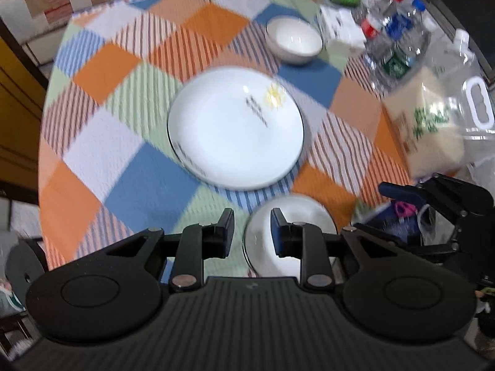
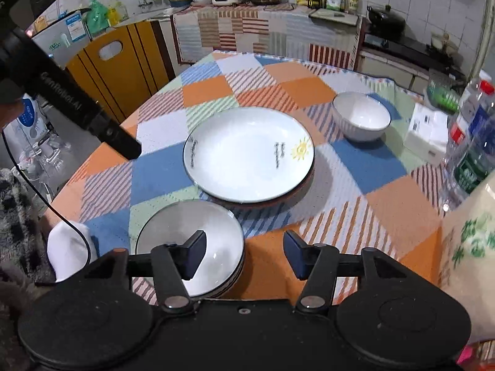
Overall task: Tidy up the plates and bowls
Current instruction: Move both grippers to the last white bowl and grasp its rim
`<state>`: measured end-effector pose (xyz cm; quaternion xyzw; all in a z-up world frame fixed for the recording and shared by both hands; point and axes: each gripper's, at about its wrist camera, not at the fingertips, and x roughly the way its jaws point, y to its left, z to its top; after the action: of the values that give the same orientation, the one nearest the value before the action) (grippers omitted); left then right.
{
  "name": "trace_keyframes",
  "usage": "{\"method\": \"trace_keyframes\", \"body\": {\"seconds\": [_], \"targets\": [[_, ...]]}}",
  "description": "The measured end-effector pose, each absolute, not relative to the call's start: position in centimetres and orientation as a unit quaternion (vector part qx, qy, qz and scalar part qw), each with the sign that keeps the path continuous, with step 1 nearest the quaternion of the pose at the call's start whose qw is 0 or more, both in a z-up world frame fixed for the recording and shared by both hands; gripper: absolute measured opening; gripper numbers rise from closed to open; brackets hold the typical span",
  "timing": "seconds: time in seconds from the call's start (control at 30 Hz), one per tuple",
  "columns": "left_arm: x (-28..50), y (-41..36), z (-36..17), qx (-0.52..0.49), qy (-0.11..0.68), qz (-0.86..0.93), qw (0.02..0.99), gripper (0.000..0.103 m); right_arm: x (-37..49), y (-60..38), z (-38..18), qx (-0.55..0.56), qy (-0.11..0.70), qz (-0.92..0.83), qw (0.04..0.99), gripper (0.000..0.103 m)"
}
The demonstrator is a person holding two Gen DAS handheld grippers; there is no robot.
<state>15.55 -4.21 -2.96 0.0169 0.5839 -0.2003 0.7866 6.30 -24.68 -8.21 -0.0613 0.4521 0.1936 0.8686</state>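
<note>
A white plate with a sun drawing (image 1: pixel 235 128) (image 2: pixel 249 153) lies mid-table, stacked on another plate. A white bowl (image 1: pixel 294 40) (image 2: pixel 361 117) stands beyond it on the right. A stack of white bowls (image 1: pixel 263 241) (image 2: pixel 198 238) sits at the near table edge. My left gripper (image 1: pixel 252 232) is open and empty, hovering just above the near stack's left rim. My right gripper (image 2: pixel 244 255) is open and empty, above the near edge with its left finger over the stack. The right gripper also shows in the left wrist view (image 1: pixel 433 198).
Checkered tablecloth (image 1: pixel 139 92) (image 2: pixel 371 167). Water bottles (image 1: pixel 393 31) (image 2: pixel 473 136), a white box (image 1: pixel 340 31) (image 2: pixel 428 130) and a rice bag (image 1: pixel 433 123) crowd the right side. The left gripper's body (image 2: pixel 77 105) hangs over the table's left. Kitchen counter behind.
</note>
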Motion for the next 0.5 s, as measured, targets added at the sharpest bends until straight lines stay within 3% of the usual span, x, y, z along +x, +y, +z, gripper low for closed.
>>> {"method": "trace_keyframes", "body": {"seconds": [0.27,0.5], "targets": [[19.1,-5.5,-3.0,0.003,0.522,-0.195,0.831,0.024,10.0,-28.1,-5.8,-0.039,0.354,0.191,0.915,0.067],[23.2,-7.3,-5.4,-0.007,0.497,-0.210,0.842,0.024,15.5,-31.1,-8.2,0.011,0.297,0.139,0.945,0.068]]}}
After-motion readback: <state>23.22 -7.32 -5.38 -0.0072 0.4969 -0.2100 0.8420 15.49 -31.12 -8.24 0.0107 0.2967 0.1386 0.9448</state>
